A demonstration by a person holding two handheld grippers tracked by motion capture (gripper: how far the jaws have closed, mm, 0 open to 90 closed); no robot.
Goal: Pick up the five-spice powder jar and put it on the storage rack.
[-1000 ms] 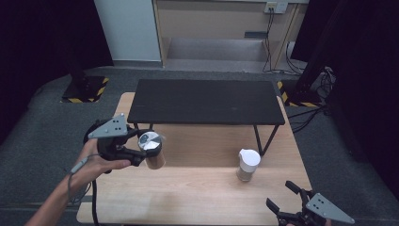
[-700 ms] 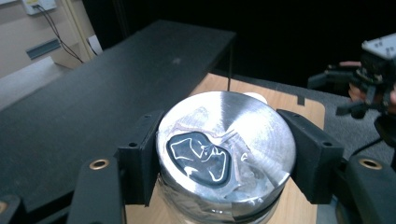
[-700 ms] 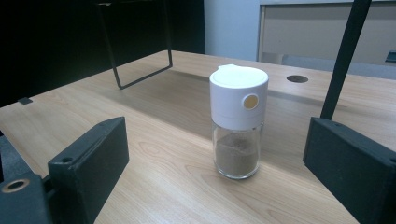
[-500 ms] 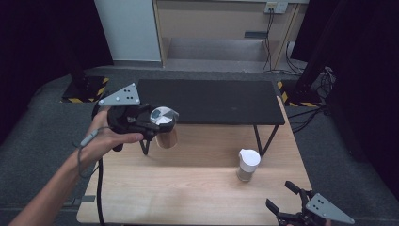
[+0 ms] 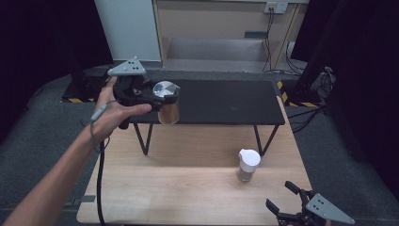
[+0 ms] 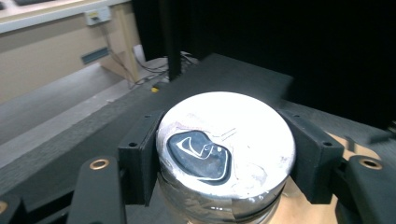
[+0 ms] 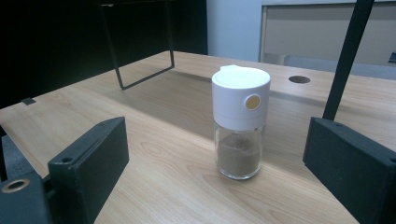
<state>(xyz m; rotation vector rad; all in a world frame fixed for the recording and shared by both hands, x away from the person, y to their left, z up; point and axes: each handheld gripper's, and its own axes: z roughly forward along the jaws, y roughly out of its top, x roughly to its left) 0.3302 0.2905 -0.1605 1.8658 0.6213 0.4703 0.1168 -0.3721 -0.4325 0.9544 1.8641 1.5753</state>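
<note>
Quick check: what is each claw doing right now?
Left claw: shut on the can, lifted by the black shelf.
Right claw: open, holding nothing; shaker stands ahead on the table.

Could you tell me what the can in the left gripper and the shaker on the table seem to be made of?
The can looks like metal: its top is bright silver with a pull-tab opening, its side coppery and glossy. The shaker seems to be clear glass or plastic, showing brown powder inside, under a matte white, probably plastic, cap.
</note>
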